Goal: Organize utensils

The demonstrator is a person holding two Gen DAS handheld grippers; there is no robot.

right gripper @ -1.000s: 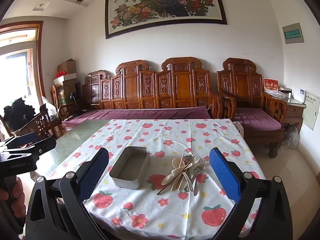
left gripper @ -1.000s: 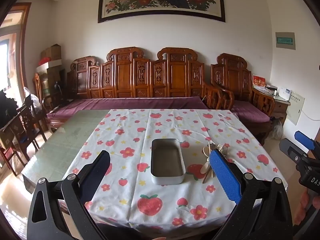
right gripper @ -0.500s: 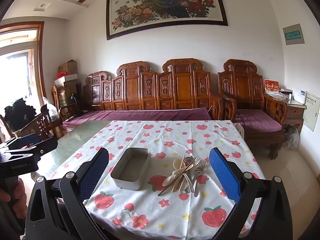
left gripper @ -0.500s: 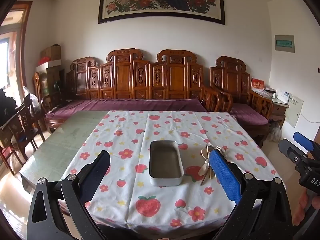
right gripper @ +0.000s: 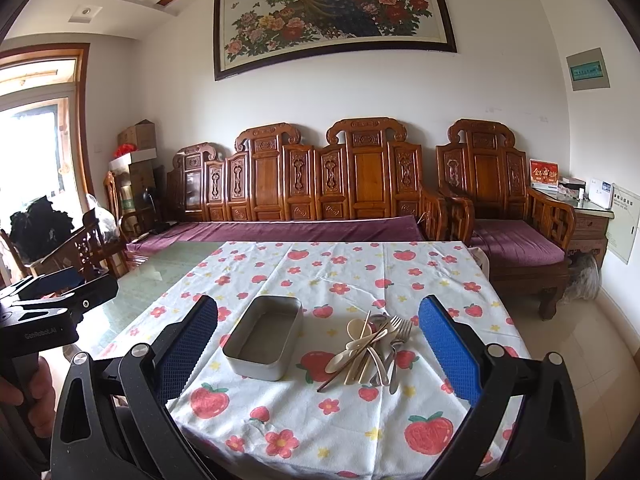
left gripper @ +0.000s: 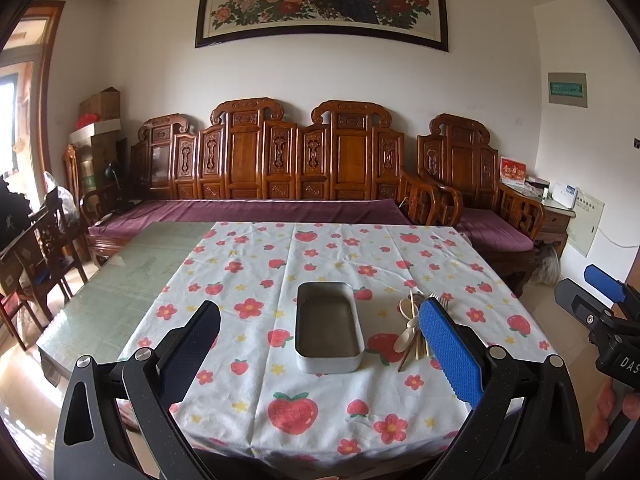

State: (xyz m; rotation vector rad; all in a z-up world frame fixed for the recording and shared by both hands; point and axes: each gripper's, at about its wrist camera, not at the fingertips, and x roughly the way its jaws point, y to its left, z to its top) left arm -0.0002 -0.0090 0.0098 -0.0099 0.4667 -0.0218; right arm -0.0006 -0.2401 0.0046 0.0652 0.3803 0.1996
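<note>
nothing is put away yet: the metal tin (right gripper: 262,338) is empty, the pile of spoons and forks (right gripper: 370,350) waits beside it, and both the left gripper (left gripper: 320,354) and right gripper (right gripper: 318,354) are wide apart, holding nothing.

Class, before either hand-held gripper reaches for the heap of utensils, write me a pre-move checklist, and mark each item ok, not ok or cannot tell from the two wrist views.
1. Metal tin is empty and open on top, ready to receive utensils: ok.
2. Utensil pile lies on the tablecloth beside the tin, not in it: ok.
3. Right hand-held gripper is open and holds nothing: ok.
4. Left hand-held gripper is open and holds nothing: ok.
5. Utensils lie apart so that one can be picked singly: not ok; spoons, forks and chopsticks cross over each other.
6. Exact count of the utensils in the pile: cannot tell.
</note>
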